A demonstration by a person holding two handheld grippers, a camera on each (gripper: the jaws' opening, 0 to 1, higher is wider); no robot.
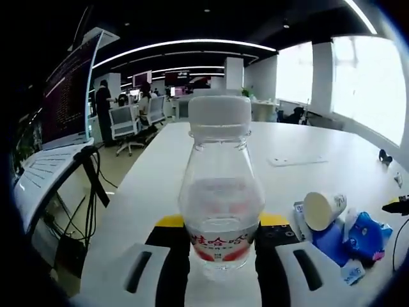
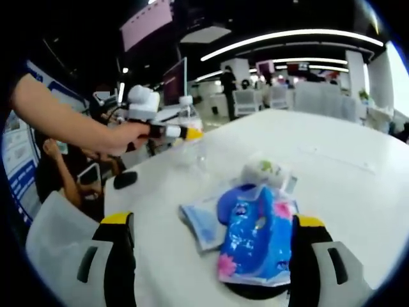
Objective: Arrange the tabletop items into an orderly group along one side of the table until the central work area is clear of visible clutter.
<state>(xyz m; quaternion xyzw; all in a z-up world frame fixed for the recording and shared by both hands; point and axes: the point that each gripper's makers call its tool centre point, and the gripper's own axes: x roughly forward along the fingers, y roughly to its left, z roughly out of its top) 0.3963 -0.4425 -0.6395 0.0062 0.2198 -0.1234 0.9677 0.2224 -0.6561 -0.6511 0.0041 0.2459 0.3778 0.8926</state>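
Note:
A clear plastic water bottle [image 1: 220, 185] with a white cap and a red label stands upright between the black pads of my left gripper [image 1: 222, 220], which is shut on it. In the right gripper view a person's hand holds that left gripper [image 2: 167, 131] with the bottle [image 2: 186, 115] at the table's far left edge. My right gripper [image 2: 214, 220] is open, its jaws either side of a blue packet [image 2: 255, 236] lying on the white table [image 2: 345, 192]. A pale blue pack [image 2: 199, 224] and a white paper cup [image 2: 263, 169] lie against the packet.
In the left gripper view the tipped cup [image 1: 323, 208], the blue packet [image 1: 365, 231] and pale packs [image 1: 329, 242] sit to the bottle's right. A flat card [image 1: 297, 160] lies farther back. An open laptop [image 1: 61, 121] stands left. A black mouse [image 2: 126, 179] rests near the edge.

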